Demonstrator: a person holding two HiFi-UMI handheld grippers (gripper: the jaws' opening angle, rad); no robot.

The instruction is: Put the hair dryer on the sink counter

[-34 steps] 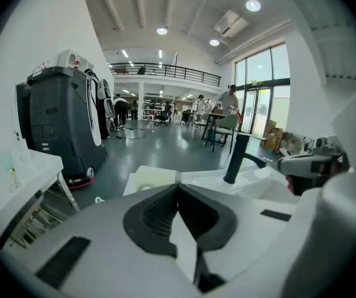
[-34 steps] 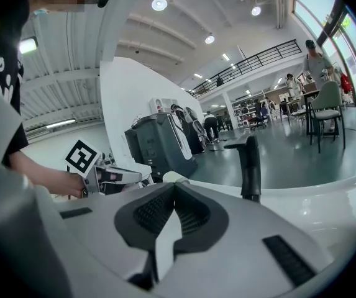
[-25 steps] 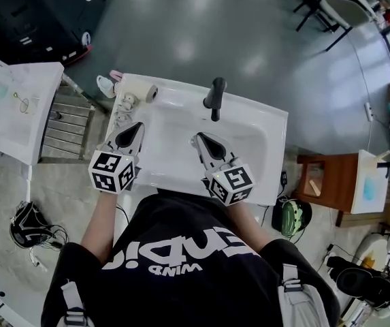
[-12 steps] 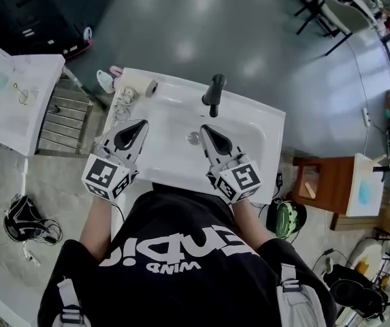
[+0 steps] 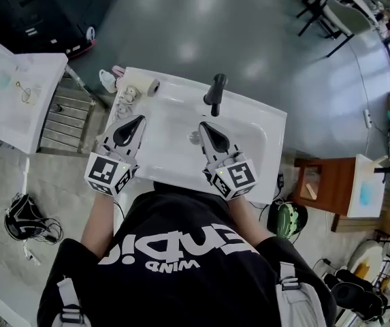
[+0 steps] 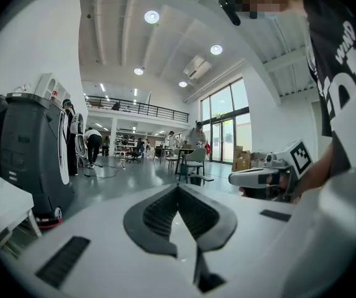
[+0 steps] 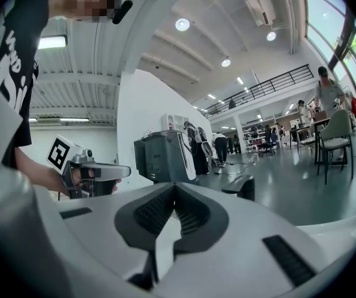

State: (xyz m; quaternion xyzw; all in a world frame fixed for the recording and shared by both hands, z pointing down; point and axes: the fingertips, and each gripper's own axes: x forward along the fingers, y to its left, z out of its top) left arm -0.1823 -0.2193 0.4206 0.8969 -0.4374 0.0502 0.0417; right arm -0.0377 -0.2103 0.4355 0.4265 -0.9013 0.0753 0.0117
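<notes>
Lately the left gripper (image 5: 137,121) and right gripper (image 5: 205,128) rose slightly above the sink counter (image 5: 263,125) — both clenched empty; no hair dryer shows.

In the head view, the small things (image 5: 132,94) at the sink's (image 5: 263,125) back left corner are too small for me to tell apart. Its near rim is hidden under my left gripper (image 5: 137,121), my right gripper (image 5: 204,127) and my chest. The right gripper half covers the drain (image 5: 194,137), and in the right gripper view only the top of the tap (image 7: 247,187) clears the gripper's body.
</notes>
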